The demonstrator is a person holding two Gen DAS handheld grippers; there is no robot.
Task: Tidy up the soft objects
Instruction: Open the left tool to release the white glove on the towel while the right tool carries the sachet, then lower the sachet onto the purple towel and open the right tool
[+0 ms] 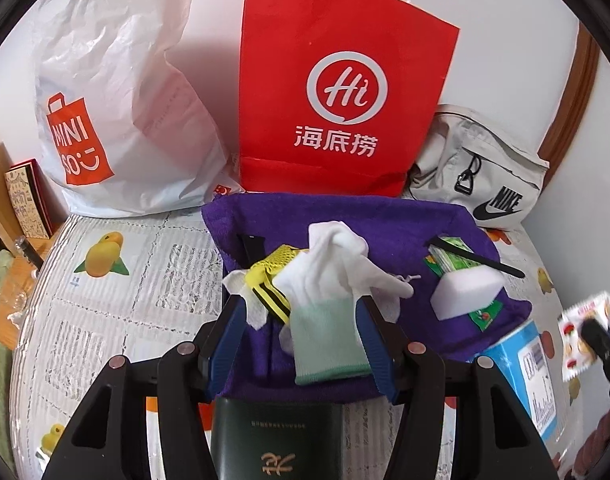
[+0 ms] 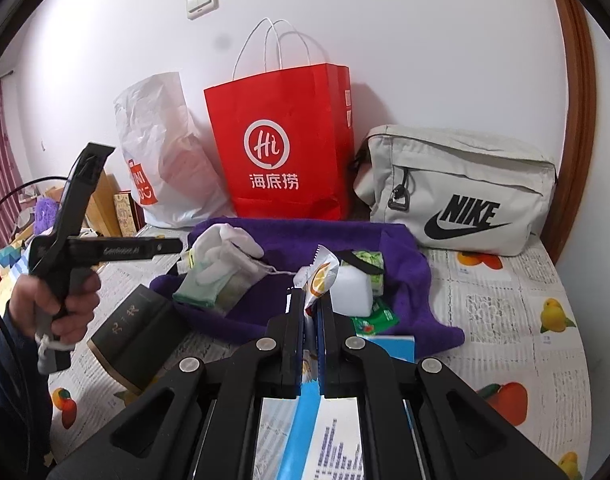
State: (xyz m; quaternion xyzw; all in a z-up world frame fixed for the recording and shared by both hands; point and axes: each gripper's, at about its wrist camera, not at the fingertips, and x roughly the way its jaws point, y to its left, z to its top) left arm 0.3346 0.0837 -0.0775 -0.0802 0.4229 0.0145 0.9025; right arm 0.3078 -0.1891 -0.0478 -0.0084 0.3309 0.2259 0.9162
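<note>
From the left wrist view, the left gripper [image 1: 301, 320] stood wide open, its 2 blue fingers [image 1: 229, 332] straddling a white glove with a mint cuff [image 1: 325, 300] lying on the purple towel [image 1: 385, 224]. The glove looked light and floppy; the ribbed cuff seemed the firmest hold.

From the right wrist view, the right gripper [image 2: 312, 304] was clamped on a thin foil sachet [image 2: 319, 276], held above the towel; it looked light, crinkly and possibly slippery.
</note>
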